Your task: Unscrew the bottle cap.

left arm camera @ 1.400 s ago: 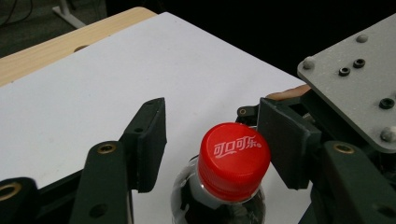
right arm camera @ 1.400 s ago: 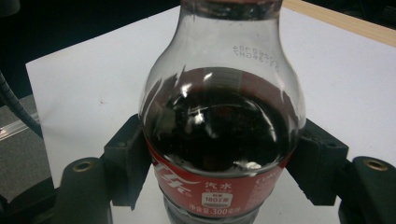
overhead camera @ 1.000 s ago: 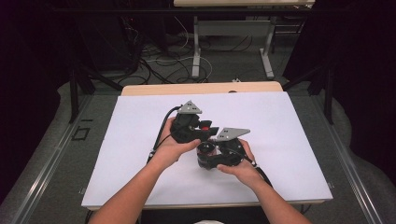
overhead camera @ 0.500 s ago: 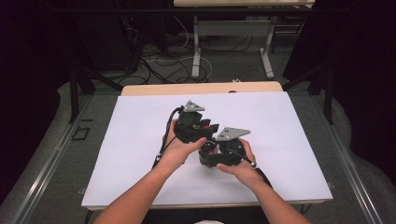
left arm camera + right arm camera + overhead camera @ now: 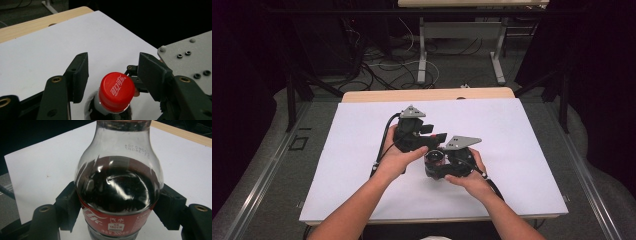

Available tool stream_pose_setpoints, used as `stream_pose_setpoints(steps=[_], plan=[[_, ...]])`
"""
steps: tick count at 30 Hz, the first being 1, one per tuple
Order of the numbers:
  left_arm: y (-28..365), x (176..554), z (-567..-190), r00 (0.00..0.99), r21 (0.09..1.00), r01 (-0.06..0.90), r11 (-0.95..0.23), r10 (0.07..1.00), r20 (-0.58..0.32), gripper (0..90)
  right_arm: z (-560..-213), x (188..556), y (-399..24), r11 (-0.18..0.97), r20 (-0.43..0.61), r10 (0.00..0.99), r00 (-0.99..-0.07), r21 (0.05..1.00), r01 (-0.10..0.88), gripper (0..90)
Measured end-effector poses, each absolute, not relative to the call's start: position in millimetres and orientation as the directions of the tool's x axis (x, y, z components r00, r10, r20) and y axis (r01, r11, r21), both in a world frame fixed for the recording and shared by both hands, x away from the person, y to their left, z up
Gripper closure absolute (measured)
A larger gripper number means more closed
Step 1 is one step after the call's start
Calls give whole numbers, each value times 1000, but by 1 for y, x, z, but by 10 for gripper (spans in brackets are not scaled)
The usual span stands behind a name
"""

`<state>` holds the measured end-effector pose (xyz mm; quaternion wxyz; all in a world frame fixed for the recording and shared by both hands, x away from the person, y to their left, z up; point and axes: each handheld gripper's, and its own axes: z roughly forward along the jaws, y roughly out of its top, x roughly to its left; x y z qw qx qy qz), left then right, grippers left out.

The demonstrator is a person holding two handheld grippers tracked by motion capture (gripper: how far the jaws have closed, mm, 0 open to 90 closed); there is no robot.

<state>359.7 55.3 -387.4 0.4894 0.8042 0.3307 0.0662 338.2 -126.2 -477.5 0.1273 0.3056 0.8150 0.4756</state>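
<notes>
A small cola bottle [image 5: 118, 182] with dark drink and a red label stands upright on the white sheet [image 5: 362, 150]. My right gripper [image 5: 120, 202] is shut on its body at the label. The bottle's red cap [image 5: 116, 91] sits between the fingers [image 5: 80, 72] of my left gripper [image 5: 112, 60]. Those jaws have just been opening, and a gap shows on each side of the cap. In the high view both hands hold the left gripper [image 5: 432, 142] and right gripper [image 5: 439, 167] close together at mid-table around the bottle [image 5: 433, 156].
The right gripper's grey plate [image 5: 187, 62] lies close beside the left jaws. The white sheet covers a wooden table [image 5: 427, 94] whose far edge shows. Beyond it are a dark floor, cables [image 5: 402, 65] and table legs [image 5: 422, 55].
In the high view both hands stay together at the middle of the sheet. The left hand has shifted only slightly.
</notes>
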Motion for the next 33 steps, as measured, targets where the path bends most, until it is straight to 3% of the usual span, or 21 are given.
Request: stream_pose_setpoints(steps=[12,19,25,33], plan=[[63,363,-394,865,831,382,-404,473,-168,384,-476,337,-126,370,77,578,-812,863,345,298],[66,365,-395,870,817,399,-417,454,-193,516,-477,338,-125,375,65,566,-822,868,327,298],[65,364,-395,869,822,397,-408,454,-195,600,-477,337,-124,382,68,568,-820,861,336,298],[54,360,-395,806,812,450,-372,561,-190,608,-478,337,-125,367,79,612,-787,853,370,298]])
